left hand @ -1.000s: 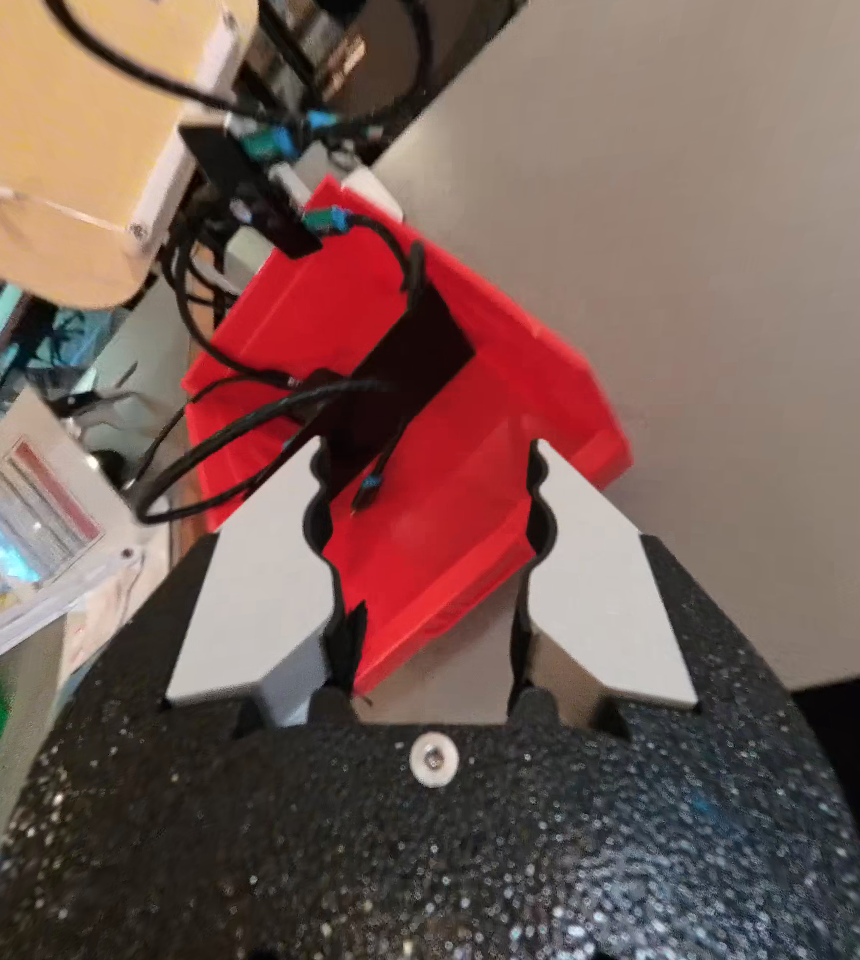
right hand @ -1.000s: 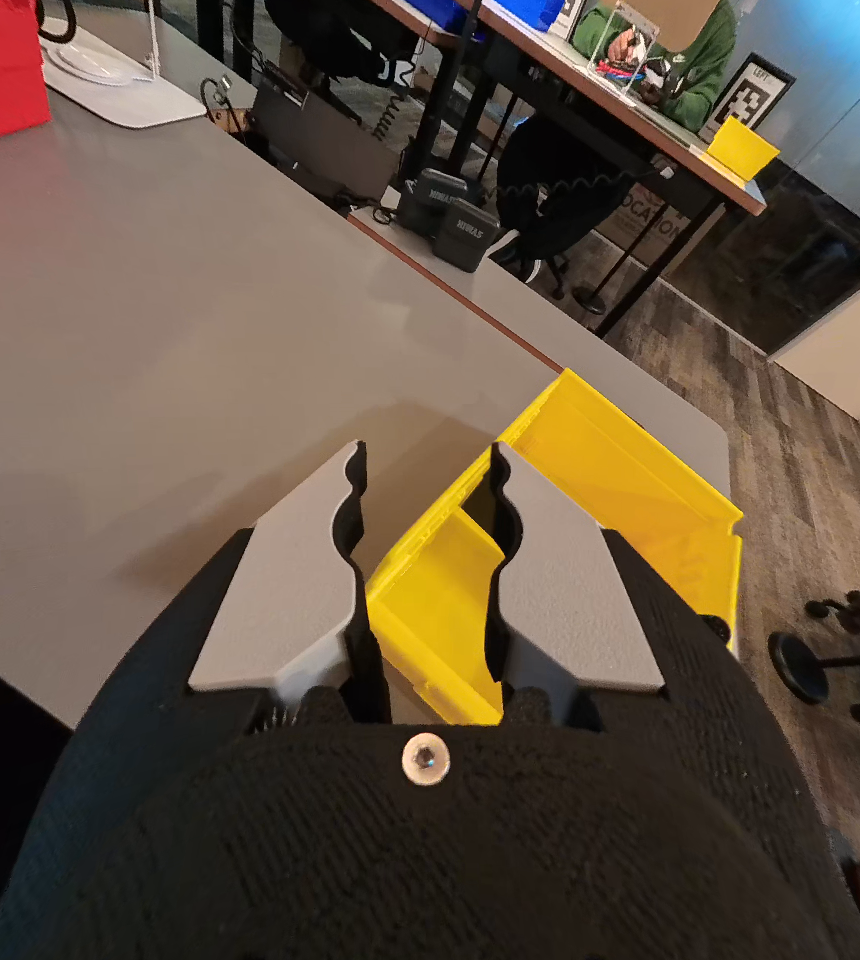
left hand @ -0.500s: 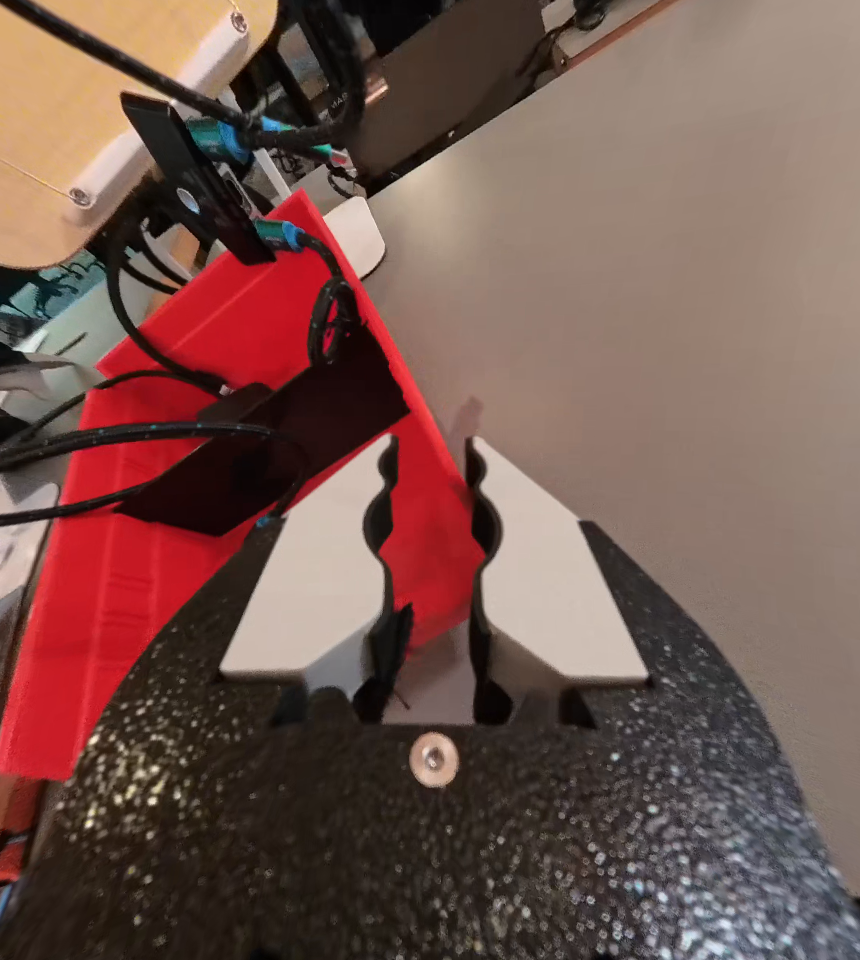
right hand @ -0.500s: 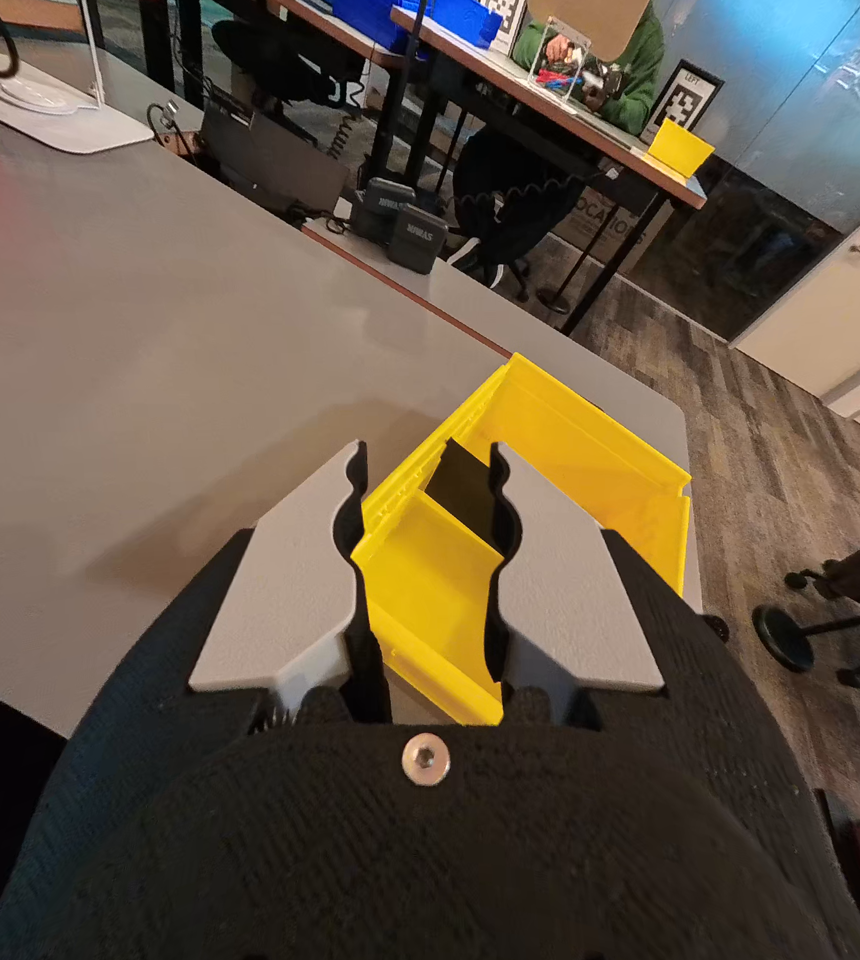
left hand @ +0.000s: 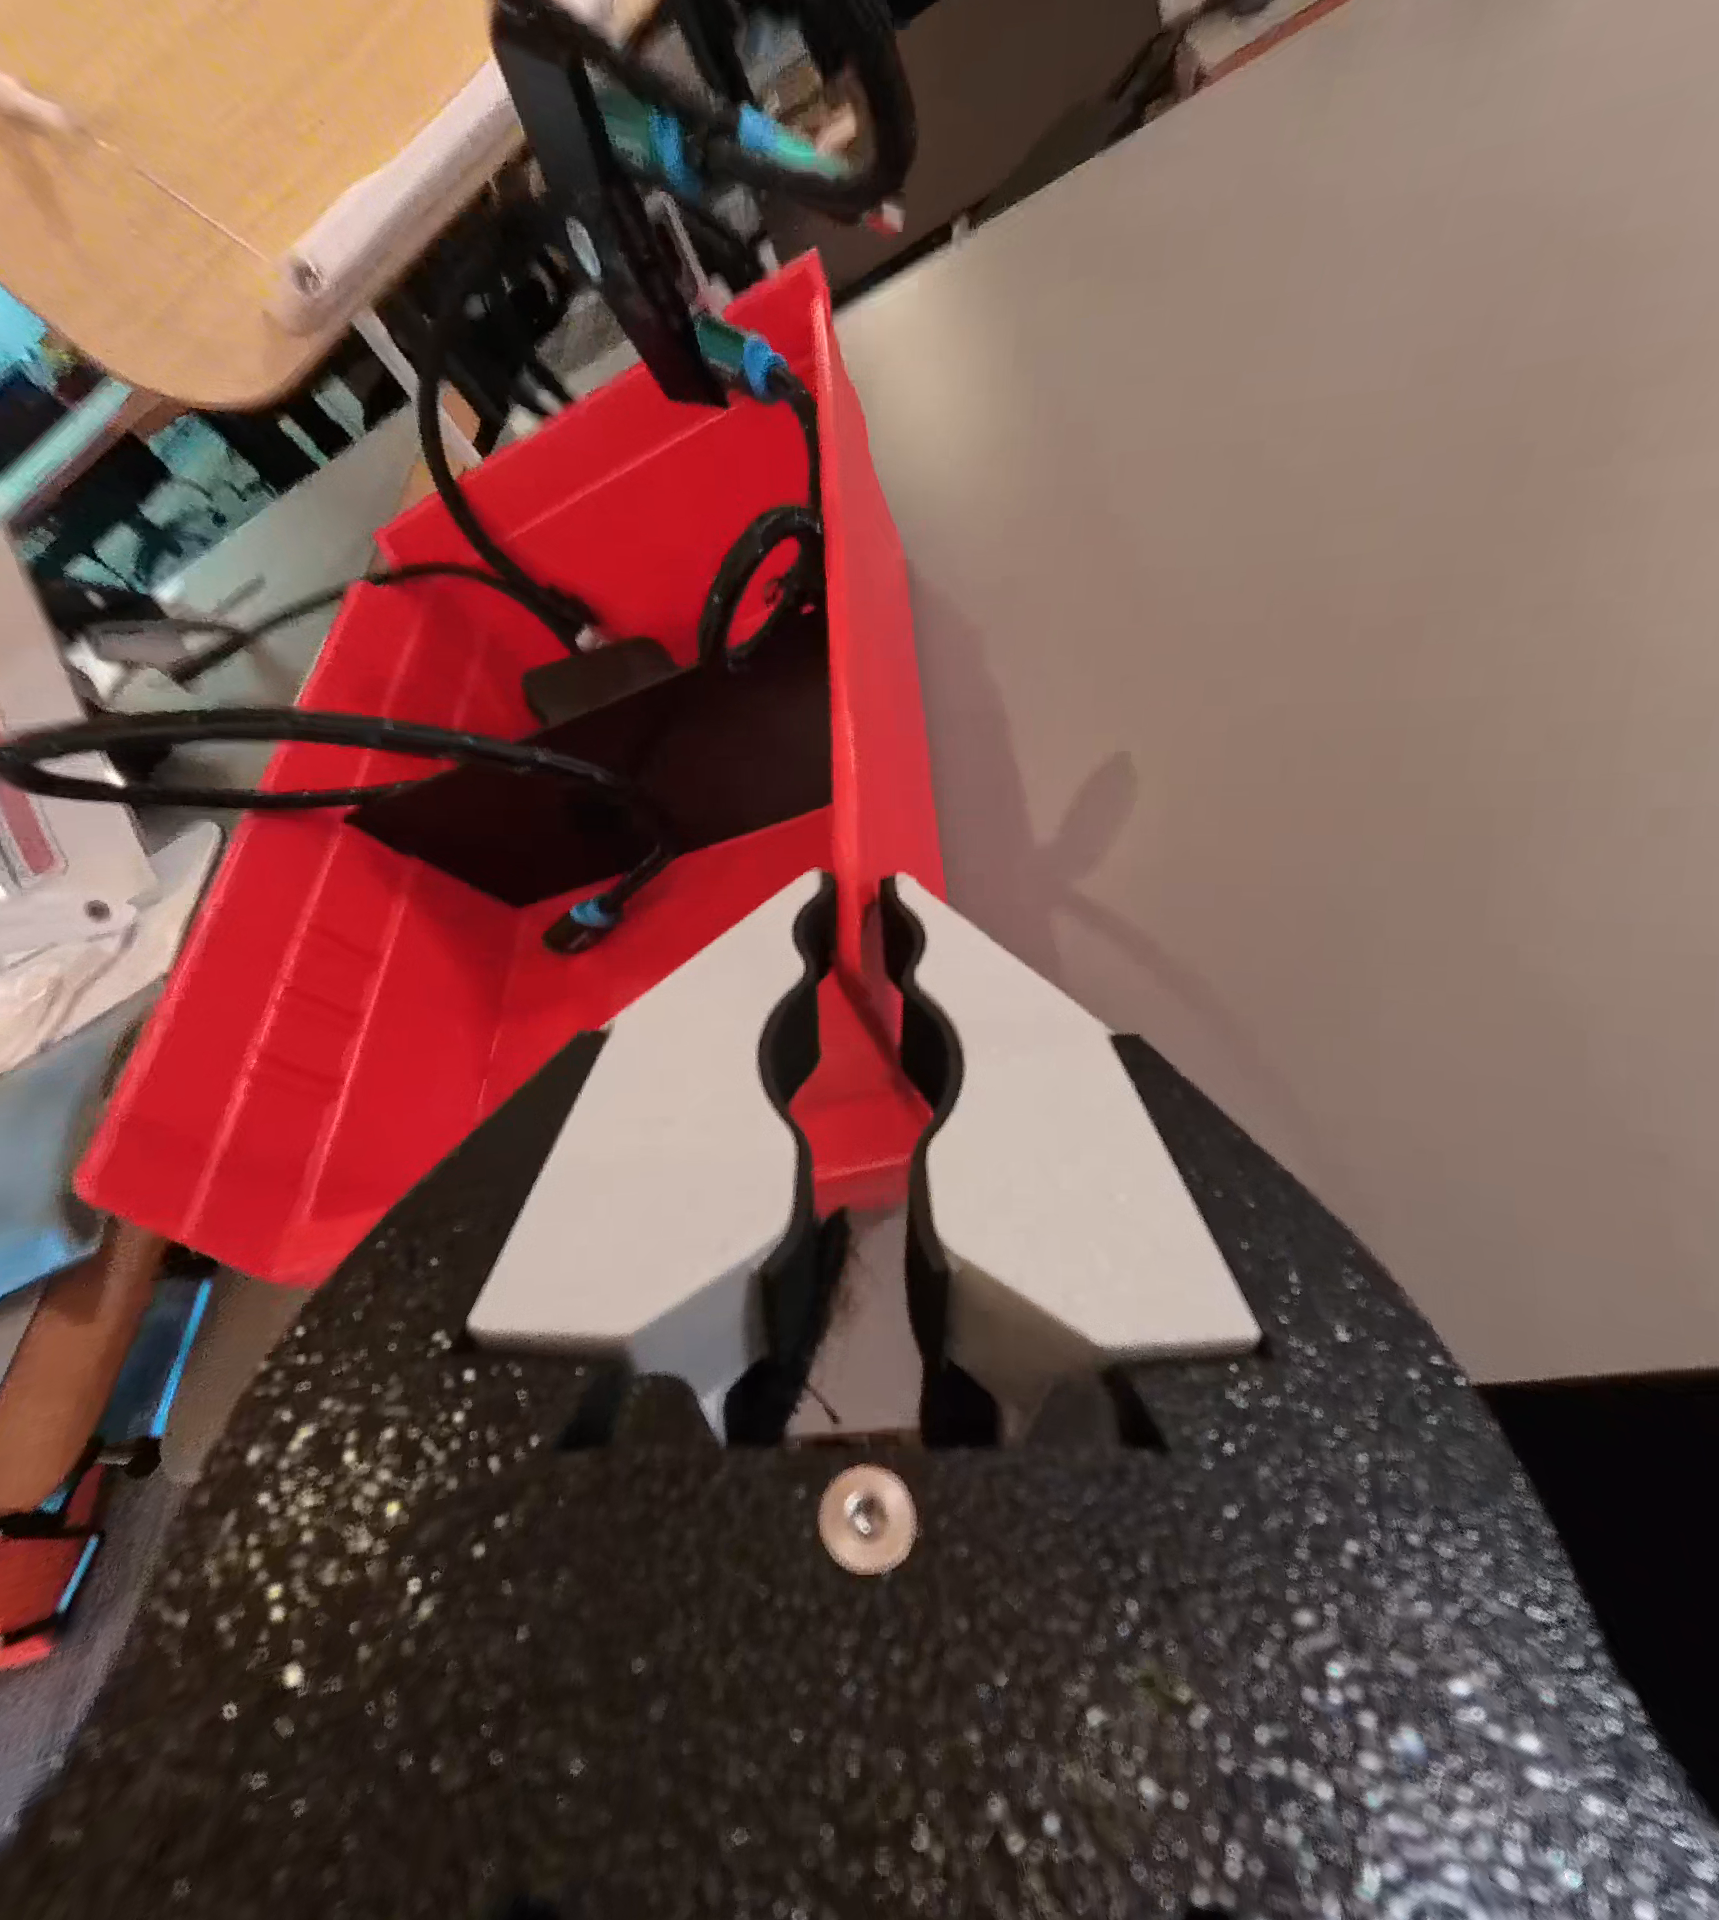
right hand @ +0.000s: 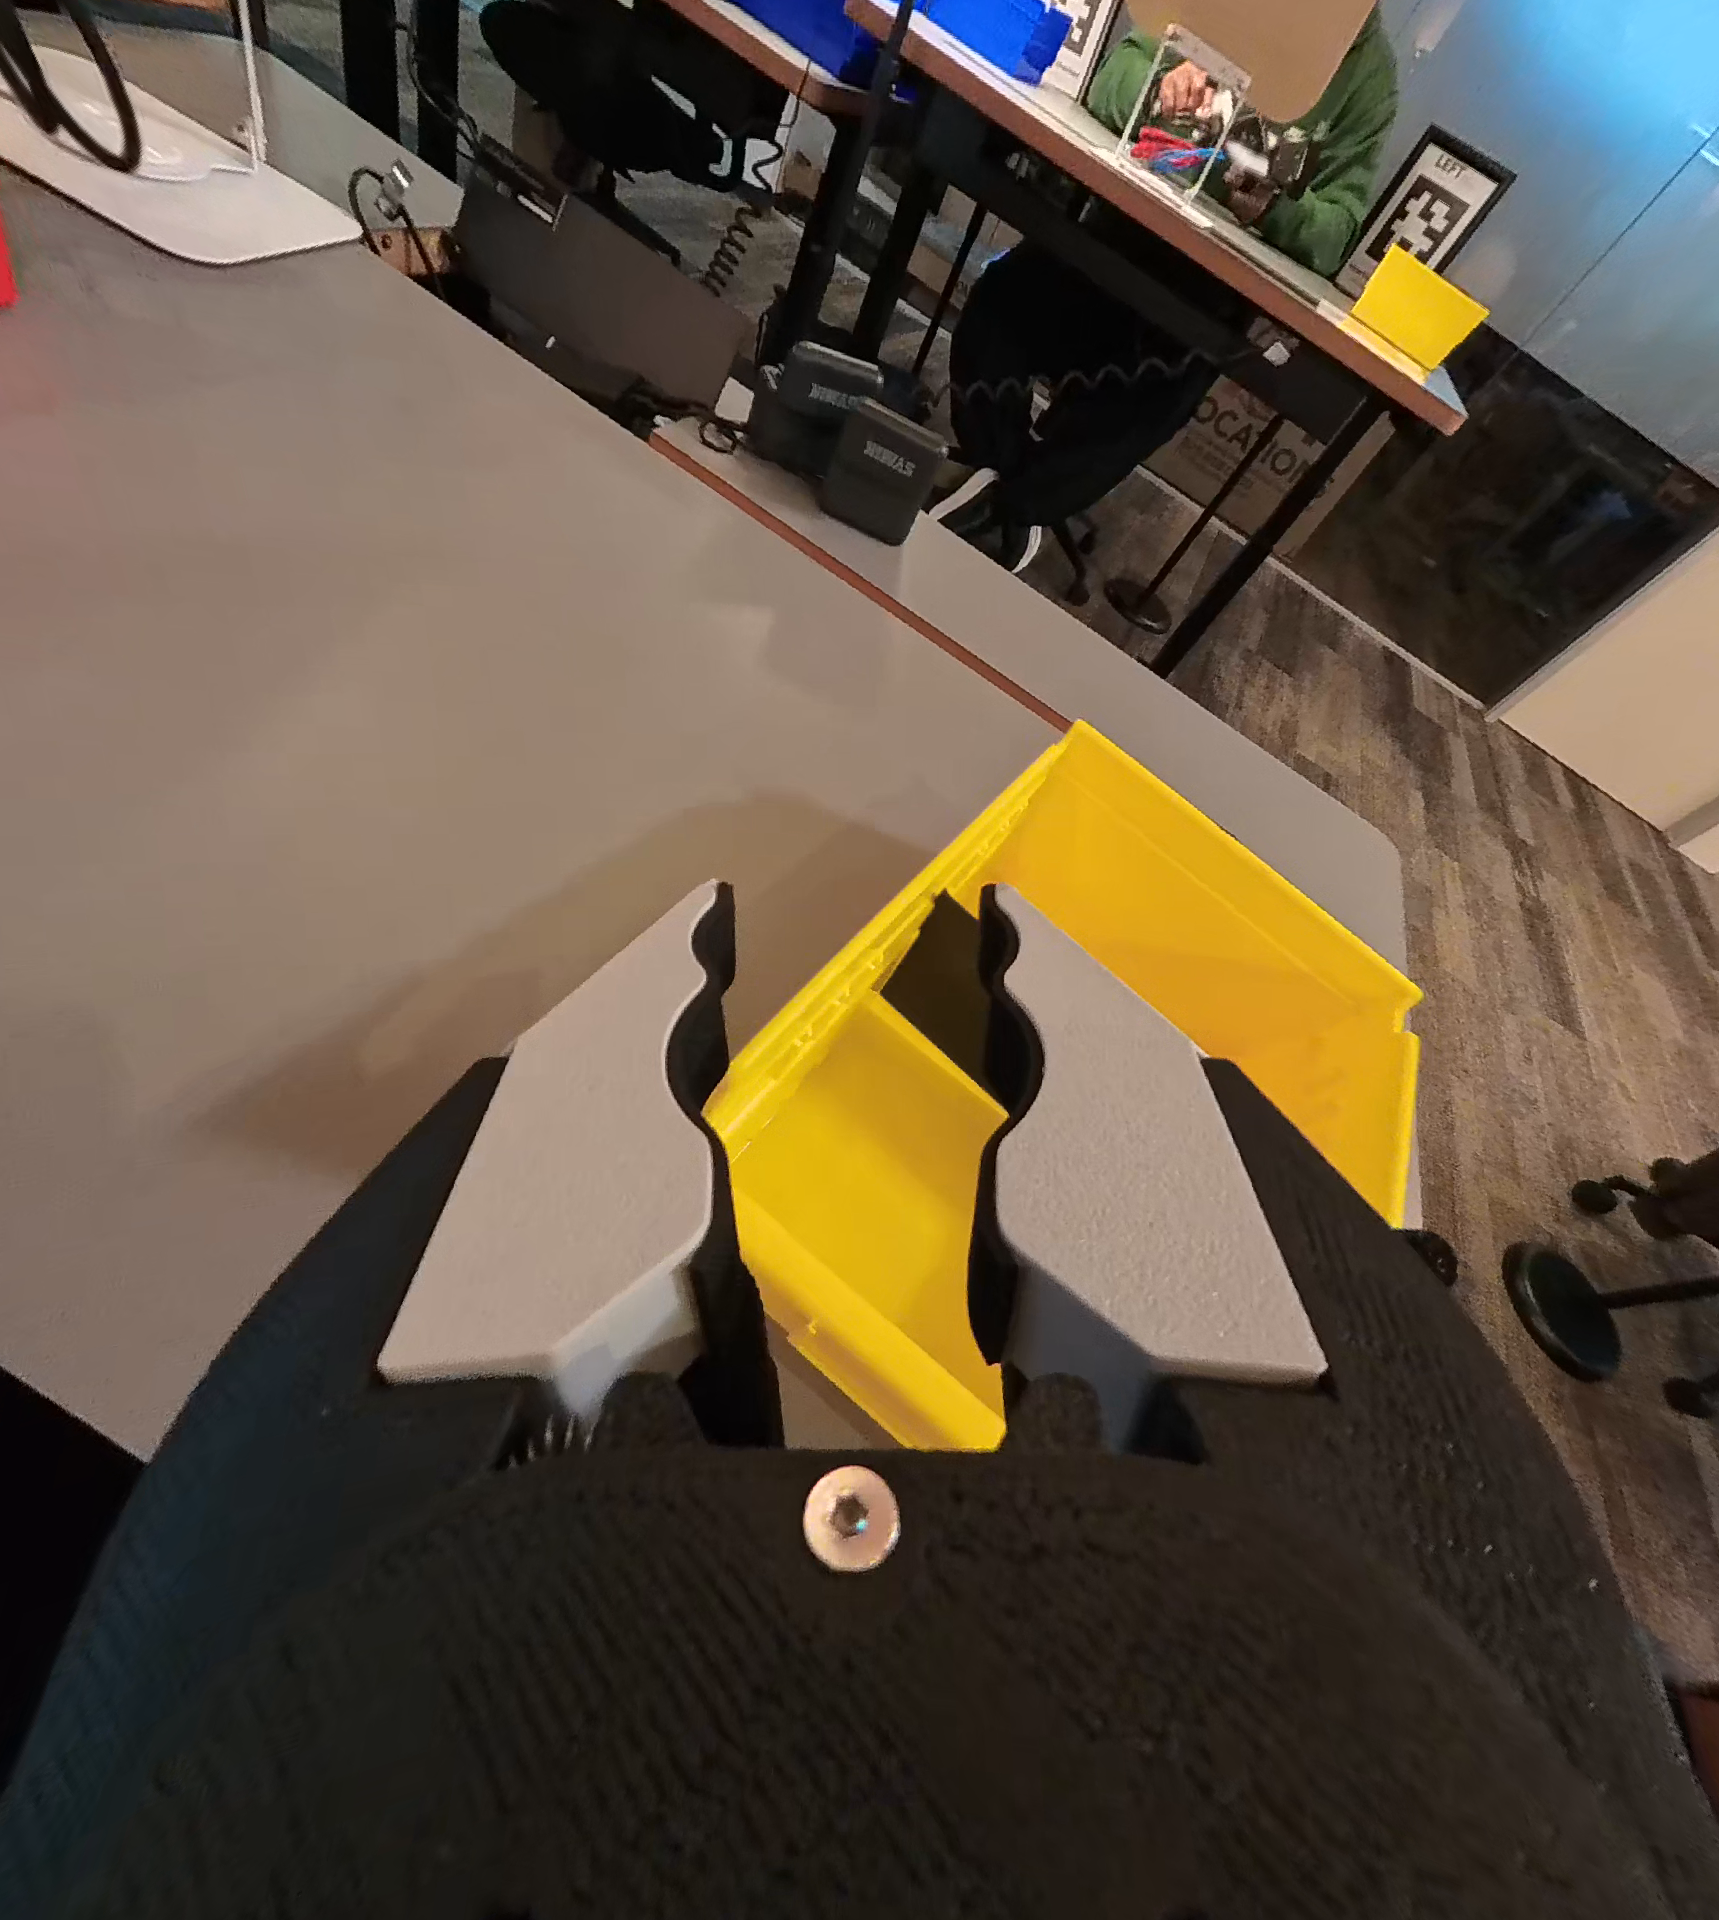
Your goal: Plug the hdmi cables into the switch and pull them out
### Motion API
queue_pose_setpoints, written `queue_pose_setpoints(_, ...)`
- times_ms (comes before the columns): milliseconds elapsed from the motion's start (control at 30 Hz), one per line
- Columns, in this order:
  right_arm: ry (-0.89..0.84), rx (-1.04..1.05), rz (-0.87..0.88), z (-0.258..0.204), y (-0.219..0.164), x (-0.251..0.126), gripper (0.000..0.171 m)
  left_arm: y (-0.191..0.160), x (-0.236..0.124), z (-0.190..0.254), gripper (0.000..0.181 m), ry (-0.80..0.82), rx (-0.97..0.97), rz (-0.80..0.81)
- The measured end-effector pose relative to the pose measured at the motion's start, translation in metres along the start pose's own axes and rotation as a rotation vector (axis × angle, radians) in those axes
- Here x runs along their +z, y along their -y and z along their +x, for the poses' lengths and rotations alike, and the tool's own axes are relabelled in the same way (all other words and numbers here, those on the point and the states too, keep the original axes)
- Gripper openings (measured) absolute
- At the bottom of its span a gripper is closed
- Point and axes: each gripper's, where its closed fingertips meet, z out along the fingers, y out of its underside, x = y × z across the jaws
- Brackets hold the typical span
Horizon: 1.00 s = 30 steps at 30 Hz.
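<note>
The red bin [left hand: 356, 1049] lies on the grey bench [left hand: 1354, 727], probably to keep the HDMI cables [left hand: 315, 738] and the black switch [left hand: 647, 748] together, at 11 o'clock from the left tongs [left hand: 857, 894]. These tongs are almost closed and pinch the bin's right wall. The right tongs [right hand: 855, 904] are half open and hold nothing; they straddle the near wall of a yellow bin [right hand: 1198, 935].

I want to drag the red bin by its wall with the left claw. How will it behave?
The red bin looks like thin plastic, so probably light and easy to slide on the smooth table. Its wall may flex. The cables hanging over its rim could tug or snag.
</note>
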Motion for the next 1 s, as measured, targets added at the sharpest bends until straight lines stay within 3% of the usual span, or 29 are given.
queue_pose_setpoints(133, 0.009, -0.011, -0.01, -0.004, 0.0, 0.003, 0.046, 0.042, -0.026, -0.008, 0.041, 0.057, 0.047, 0.169)
queue_pose_setpoints(300, 0.017, -0.019, -0.014, -0.006, -0.001, 0.005, 0.046, 0.091, -0.044, -0.087, 0.037, 0.26, 0.034, 0.271)
queue_pose_setpoints(367, 0.016, -0.016, -0.016, -0.006, -0.002, 0.005, 0.046, 0.119, -0.035, -0.104, 0.049, 0.166, -0.007, 0.301)
queue_pose_setpoints(467, 0.016, -0.011, -0.022, -0.005, -0.004, 0.007, 0.046, 0.185, -0.012, -0.099, 0.067, -0.195, -0.139, 0.364)
queue_pose_setpoints(567, 0.014, -0.008, -0.032, -0.004, -0.006, 0.009, 0.046, 0.21, 0.043, -0.111, 0.093, -0.282, -0.131, 0.081)
queue_pose_setpoints(633, 0.013, -0.007, -0.038, -0.003, -0.008, 0.01, 0.046, 0.201, 0.08, -0.113, 0.095, -0.299, -0.118, -0.181)
queue_pose_setpoints(733, 0.015, -0.012, -0.047, -0.003, -0.01, 0.011, 0.046, 0.184, 0.121, -0.111, 0.088, -0.282, -0.096, -0.452)
queue_pose_setpoints(1000, 0.028, -0.008, -0.065, 0.0, -0.019, 0.015, 0.046, 0.138, 0.178, -0.077, 0.097, -0.278, -0.282, -0.812)
